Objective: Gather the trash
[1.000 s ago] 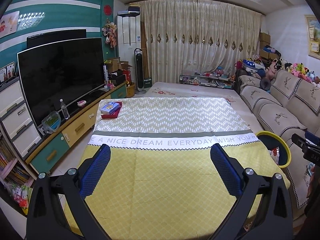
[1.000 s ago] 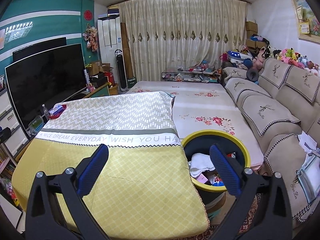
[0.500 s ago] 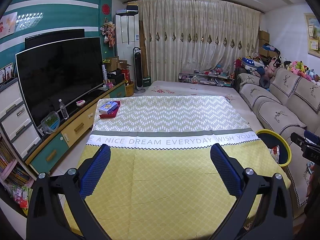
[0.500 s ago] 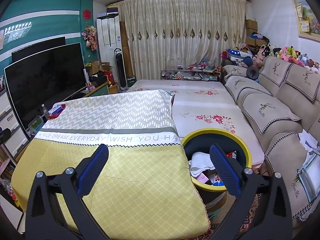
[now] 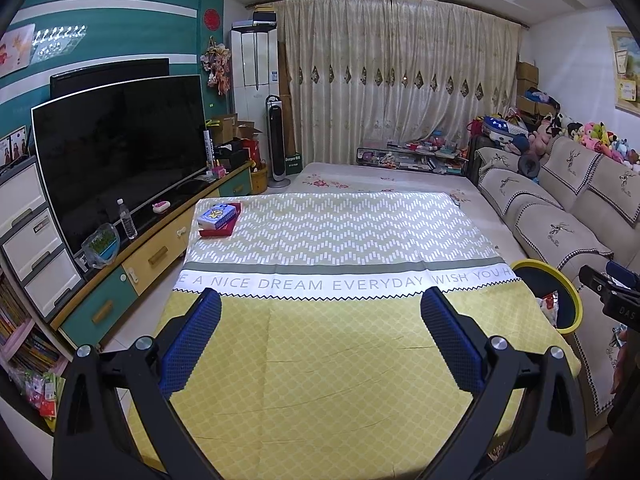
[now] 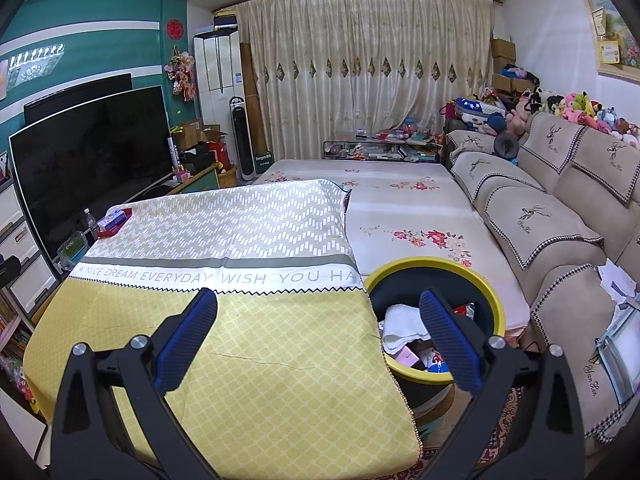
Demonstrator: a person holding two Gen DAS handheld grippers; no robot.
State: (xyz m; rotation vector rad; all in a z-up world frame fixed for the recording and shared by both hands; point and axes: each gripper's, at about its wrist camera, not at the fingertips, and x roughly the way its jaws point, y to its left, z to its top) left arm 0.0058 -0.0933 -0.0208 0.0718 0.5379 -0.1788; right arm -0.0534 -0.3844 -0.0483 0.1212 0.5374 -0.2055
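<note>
Now both claws gape with nothing between them; the left claw (image 5: 320,312) hovers over the cloth-covered bench (image 5: 320,360); the right claw (image 6: 318,312) straddles the bench edge and the yellow-rimmed bin (image 6: 424,266), whose trash (image 6: 402,324) lies just below its right finger.

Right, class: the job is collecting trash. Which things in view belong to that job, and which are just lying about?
Belongs to the job:
yellow-rimmed bin, holding trash
white crumpled tissue in the bin
left gripper, open
right gripper, open

Just lying about:
blue box on the red book
water bottle on the TV stand
plush toys on the sofa back
</note>
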